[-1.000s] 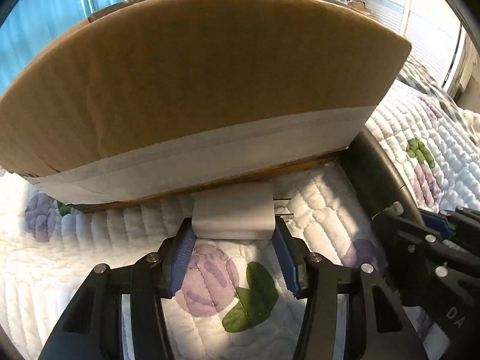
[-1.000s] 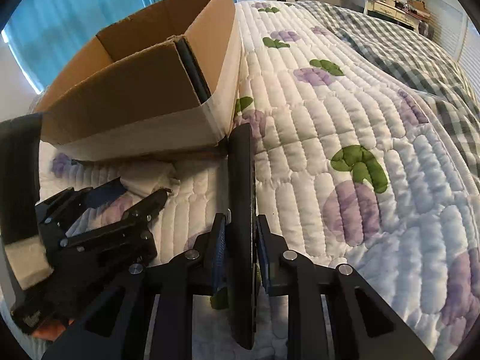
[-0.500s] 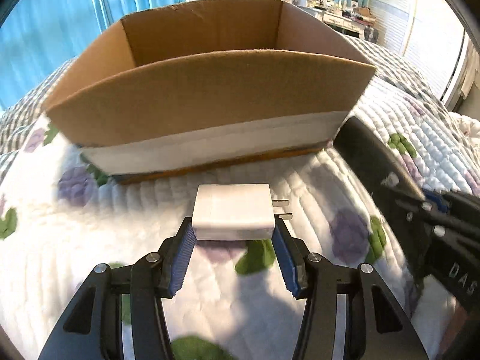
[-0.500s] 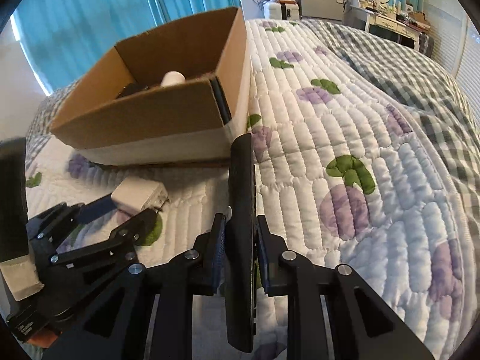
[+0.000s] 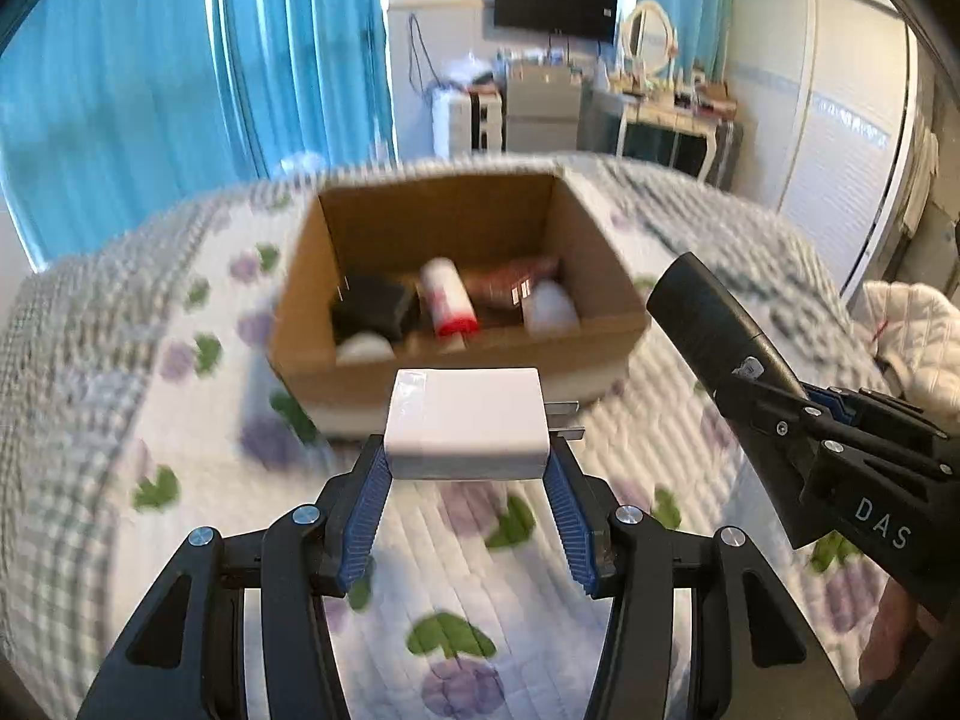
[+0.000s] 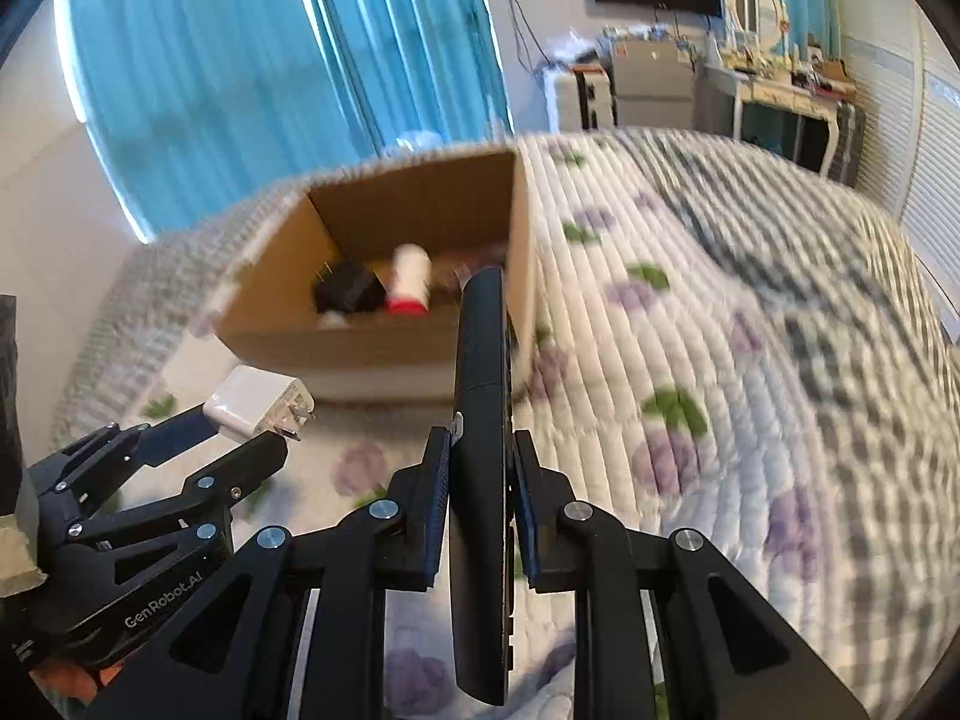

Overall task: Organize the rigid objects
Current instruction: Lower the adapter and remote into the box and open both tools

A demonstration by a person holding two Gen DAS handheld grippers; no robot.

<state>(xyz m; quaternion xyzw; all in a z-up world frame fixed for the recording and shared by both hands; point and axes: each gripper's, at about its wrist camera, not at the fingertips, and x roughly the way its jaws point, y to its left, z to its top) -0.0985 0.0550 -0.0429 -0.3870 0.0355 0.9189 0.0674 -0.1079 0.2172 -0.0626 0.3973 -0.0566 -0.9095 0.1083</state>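
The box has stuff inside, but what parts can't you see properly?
- Left wrist view: cardboard box contents are motion-blurred; its near wall hides their lower parts, and the white charger covers part of that wall.
- Right wrist view: the black remote blocks the box's right inside corner.
- Labels on the red-capped bottle: too blurred.

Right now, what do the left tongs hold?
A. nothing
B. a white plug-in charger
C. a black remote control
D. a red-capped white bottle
B: the left tongs are clamped on the white plug-in charger, its metal prongs pointing right, held short of the cardboard box.
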